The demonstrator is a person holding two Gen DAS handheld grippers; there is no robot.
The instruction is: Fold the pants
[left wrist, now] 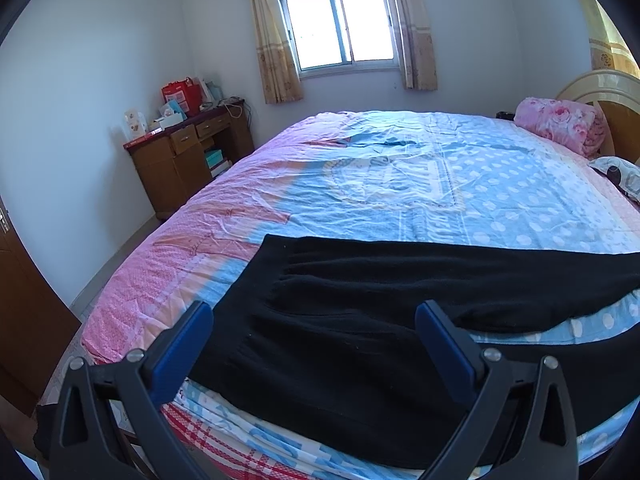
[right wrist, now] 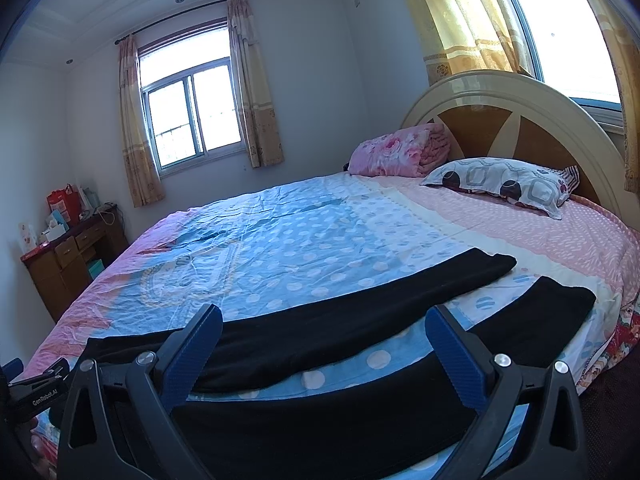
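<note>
The black pants (left wrist: 360, 300) lie flat along the bed's (left wrist: 400, 184) near edge, unfolded. Both claws, left (left wrist: 314, 338) and right (right wrist: 324, 344), are spread apart, holding nothing. Next, I think, each must pinch the near leg's edge.

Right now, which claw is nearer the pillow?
Right. The right claw hangs over the pant legs, toward the pillow; the left claw is over the waist end, farther away.

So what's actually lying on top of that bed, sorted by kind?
Black pants: 1
Patterned pillow: 1
Rolled pink floral blanket: 1
Total: 3 things on the bed. A small dark item beside the blanket is too small to tell.
</note>
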